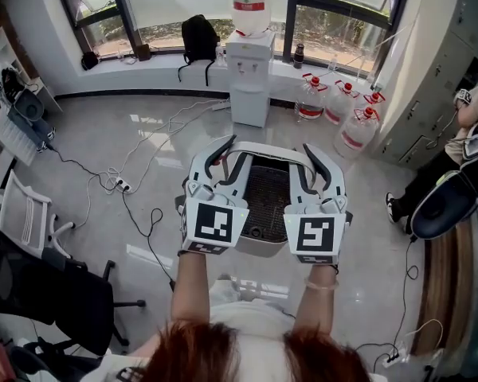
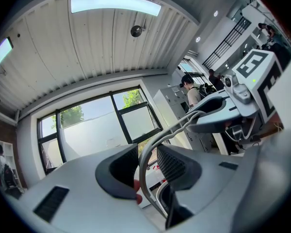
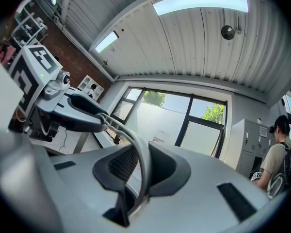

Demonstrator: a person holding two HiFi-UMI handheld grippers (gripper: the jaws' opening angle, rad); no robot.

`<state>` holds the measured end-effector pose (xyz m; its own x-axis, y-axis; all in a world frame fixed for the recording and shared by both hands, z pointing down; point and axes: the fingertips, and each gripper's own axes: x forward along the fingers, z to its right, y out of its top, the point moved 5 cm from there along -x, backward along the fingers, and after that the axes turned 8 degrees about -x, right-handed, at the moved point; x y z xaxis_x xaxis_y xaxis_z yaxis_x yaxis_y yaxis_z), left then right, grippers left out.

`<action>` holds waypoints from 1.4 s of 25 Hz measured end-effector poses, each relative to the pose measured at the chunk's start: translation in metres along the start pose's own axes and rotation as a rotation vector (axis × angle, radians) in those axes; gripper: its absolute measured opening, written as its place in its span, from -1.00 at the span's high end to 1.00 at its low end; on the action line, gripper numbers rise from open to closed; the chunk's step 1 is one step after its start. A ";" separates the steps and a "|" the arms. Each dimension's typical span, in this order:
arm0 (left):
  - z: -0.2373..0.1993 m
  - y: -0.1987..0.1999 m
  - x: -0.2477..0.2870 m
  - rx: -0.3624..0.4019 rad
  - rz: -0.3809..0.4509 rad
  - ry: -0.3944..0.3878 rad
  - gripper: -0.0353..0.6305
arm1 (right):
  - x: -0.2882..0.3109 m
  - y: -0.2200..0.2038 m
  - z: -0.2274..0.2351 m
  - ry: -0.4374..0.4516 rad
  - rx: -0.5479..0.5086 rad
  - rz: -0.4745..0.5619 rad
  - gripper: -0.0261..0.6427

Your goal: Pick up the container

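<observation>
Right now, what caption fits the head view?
Left gripper and right gripper hold the white container up by its handle, above the floor.

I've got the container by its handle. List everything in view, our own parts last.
container: one, white with dark mesh inside, hanging above the floor between the grippers
water dispenser: one, white, by the window, bottle on top
water jugs: four, clear with red caps, on the floor right of the dispenser
backpack: one, black, on the windowsill
white chair: one, far left
black chair: one, lower left
power strip: one, white, on the floor among cables
seated person: one, dark clothing, right edge
left gripper: one, white and black, shut on the container's handle
right gripper: one, white and black, shut on the same handle
</observation>
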<state>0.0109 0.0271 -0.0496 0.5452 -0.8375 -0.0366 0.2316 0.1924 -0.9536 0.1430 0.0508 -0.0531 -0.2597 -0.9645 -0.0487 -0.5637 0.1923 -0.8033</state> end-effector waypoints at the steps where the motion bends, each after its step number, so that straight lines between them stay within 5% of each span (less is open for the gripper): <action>1: 0.002 0.001 -0.003 0.000 0.000 0.003 0.52 | -0.003 0.000 0.000 0.002 0.001 0.003 0.69; 35: 0.089 0.029 -0.067 0.017 0.008 0.040 0.52 | -0.109 -0.005 0.014 0.020 0.018 0.067 0.69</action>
<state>0.0523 0.1343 -0.0486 0.5142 -0.8558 -0.0566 0.2409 0.2074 -0.9481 0.1851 0.1522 -0.0518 -0.3117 -0.9458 -0.0908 -0.5304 0.2524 -0.8093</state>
